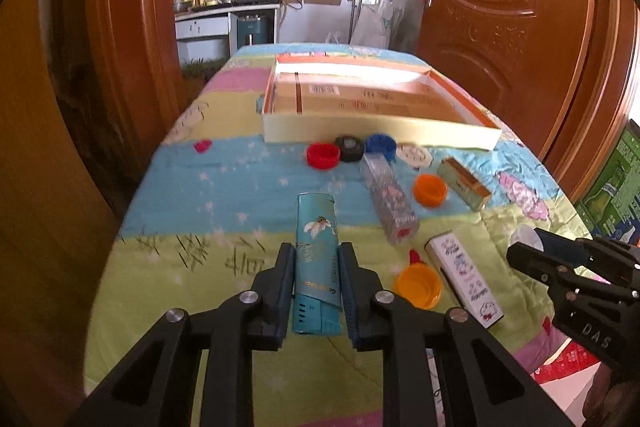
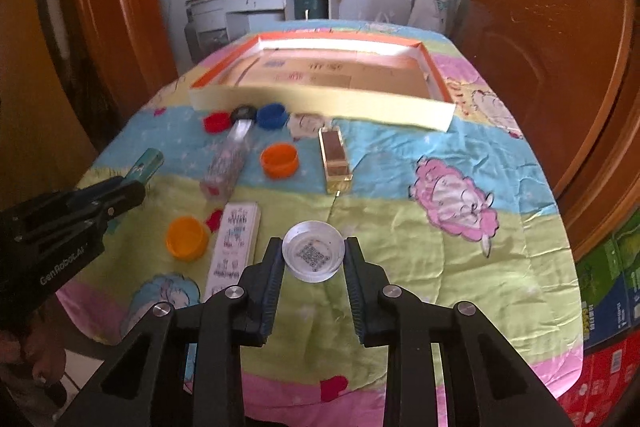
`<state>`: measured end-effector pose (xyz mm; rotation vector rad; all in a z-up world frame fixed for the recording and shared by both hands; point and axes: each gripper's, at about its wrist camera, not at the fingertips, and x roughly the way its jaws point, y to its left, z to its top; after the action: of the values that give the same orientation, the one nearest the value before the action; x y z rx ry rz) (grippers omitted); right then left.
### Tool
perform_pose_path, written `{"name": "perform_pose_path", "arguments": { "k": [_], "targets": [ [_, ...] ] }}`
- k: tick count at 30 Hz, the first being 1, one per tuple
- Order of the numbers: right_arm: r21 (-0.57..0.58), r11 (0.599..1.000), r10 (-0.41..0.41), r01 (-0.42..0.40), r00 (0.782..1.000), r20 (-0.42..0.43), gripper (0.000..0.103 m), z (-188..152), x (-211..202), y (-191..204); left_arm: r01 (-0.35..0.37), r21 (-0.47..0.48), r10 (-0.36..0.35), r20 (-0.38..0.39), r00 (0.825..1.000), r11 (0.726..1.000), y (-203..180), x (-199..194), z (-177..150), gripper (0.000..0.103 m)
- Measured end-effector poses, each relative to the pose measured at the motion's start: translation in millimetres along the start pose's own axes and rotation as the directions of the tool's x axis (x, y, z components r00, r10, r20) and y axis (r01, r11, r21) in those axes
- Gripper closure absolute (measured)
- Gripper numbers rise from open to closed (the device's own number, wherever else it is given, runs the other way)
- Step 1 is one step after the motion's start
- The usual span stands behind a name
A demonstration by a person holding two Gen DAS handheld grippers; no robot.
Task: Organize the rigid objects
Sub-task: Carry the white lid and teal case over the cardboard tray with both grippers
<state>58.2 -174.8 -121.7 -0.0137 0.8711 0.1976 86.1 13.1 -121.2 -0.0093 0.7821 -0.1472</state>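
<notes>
My left gripper [image 1: 316, 251] is shut on a teal lighter [image 1: 316, 243] with a flower print, held above the quilt-covered table. It also shows in the right wrist view [image 2: 146, 163]. My right gripper [image 2: 313, 247] is shut on a clear white bottle cap [image 2: 313, 255], open side up, also seen in the left wrist view [image 1: 526, 239]. On the table lie red [image 1: 323, 155], black [image 1: 349, 147], blue [image 1: 380, 143], orange [image 1: 430, 190] and yellow-orange [image 1: 418, 285] caps, a clear tube box [image 1: 388, 199], a gold box [image 1: 464, 183] and a white patterned box [image 1: 464, 277].
A shallow open cardboard tray [image 1: 376, 137] with orange rim stands at the far half of the table. Wooden doors flank both sides. Coloured cartons [image 2: 608, 291] stack at the right. A kitchen counter lies beyond the table.
</notes>
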Motion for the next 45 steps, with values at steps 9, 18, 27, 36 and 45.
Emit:
{"name": "perform_pose_path", "arguments": {
  "k": [9,18,27,36,45],
  "targets": [
    [0.024,1.000,0.008,-0.009,0.999,0.041,0.073,29.4,-6.4,-11.2,0.026,0.016,-0.027,0.031,0.999,1.000,-5.4,-5.4,36.5,0.081],
    [0.033,0.999,0.005,-0.008,0.996,0.087,0.073,65.6,-7.1,-21.6,0.048,0.003,-0.048,0.047,0.998,0.999,-7.2,3.5,80.8,0.081],
    [0.041,0.999,-0.003,-0.002,0.993,0.115,0.073,100.8,-1.5,-40.5,0.056,-0.021,-0.055,0.054,0.997,0.998,-6.6,20.9,126.3,0.081],
    [0.049,0.999,0.002,-0.008,0.992,0.125,0.073,136.4,12.9,-61.2,0.065,-0.012,-0.064,0.029,0.997,0.998,-11.8,47.7,165.7,0.081],
    [0.040,0.999,0.023,-0.027,0.994,0.110,0.073,174.7,39.4,-81.8,0.029,0.004,-0.029,0.002,1.000,1.000,-15.2,82.4,199.4,0.081]
  ]
}}
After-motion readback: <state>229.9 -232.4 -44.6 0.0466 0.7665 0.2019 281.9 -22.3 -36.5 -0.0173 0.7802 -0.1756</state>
